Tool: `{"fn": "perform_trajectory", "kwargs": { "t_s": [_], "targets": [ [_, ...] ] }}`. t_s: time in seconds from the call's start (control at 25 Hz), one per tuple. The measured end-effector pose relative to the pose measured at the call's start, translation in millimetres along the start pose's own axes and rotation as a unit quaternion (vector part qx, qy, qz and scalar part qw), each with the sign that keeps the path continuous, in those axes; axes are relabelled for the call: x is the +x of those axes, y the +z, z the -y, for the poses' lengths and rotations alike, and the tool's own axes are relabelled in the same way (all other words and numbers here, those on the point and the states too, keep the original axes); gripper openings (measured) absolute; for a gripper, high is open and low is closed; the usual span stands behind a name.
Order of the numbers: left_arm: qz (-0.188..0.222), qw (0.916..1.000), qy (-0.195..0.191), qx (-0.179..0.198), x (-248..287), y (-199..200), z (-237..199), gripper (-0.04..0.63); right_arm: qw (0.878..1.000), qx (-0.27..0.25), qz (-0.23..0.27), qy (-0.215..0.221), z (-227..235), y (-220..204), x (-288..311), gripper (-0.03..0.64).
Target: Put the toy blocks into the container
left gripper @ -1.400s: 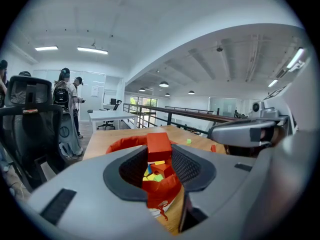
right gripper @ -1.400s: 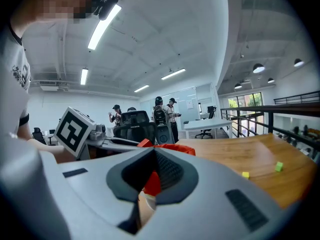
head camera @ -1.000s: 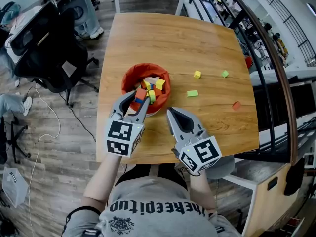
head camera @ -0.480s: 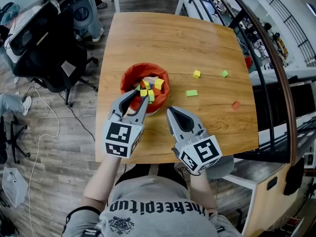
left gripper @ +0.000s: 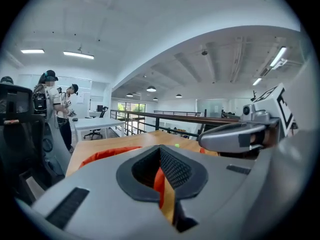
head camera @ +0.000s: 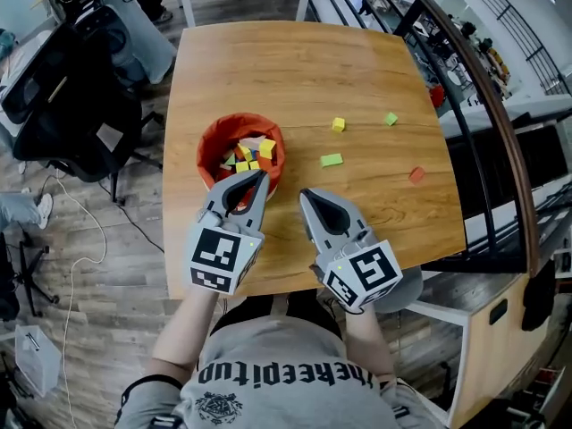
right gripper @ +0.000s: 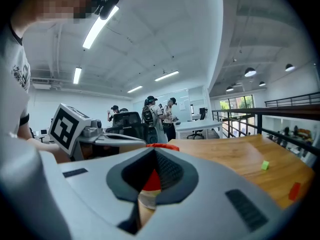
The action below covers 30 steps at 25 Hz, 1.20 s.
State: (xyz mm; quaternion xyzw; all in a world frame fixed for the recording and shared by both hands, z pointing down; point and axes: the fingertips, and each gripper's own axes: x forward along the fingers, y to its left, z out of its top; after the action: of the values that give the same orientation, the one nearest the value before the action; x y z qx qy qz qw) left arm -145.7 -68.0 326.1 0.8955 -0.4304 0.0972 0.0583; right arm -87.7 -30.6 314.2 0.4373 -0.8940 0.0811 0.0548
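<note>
The round orange container (head camera: pixel 207 146) stands on the light wooden table (head camera: pixel 295 70), toward its left near side, and holds a pile of small coloured toy blocks (head camera: pixel 264 149). Four blocks lie loose to its right: a yellow cube (head camera: pixel 338 124), a small green cube (head camera: pixel 391 119), a flat green block (head camera: pixel 332 160) and a red block (head camera: pixel 416 174).

The left gripper (head camera: pixel 258 178) covers the container's near rim and part of the pile.

A second ago the left gripper's jaws stood apart around a red block over the container. They have just been closing and now meet with nothing between them. The right gripper (head camera: pixel 307 195) is closed and empty, as before.
</note>
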Motion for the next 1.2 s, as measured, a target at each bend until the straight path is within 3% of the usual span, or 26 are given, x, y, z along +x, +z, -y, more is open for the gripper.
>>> {"fn": "perform_trajectory", "kwargs": {
  "t_s": [0.6, 1.2],
  "targets": [
    [0.006, 0.9893, -0.144, 0.022, 36, 6, 86, 0.014, 0.996, 0.016, 0.000, -0.089, 45, -8, -47, 0.011],
    [-0.006, 0.9766, -0.213, 0.024, 46, -6, 108, 0.014, 0.988, 0.025, -0.003, -0.152, 55, -16, -64, 0.011]
  ]
}}
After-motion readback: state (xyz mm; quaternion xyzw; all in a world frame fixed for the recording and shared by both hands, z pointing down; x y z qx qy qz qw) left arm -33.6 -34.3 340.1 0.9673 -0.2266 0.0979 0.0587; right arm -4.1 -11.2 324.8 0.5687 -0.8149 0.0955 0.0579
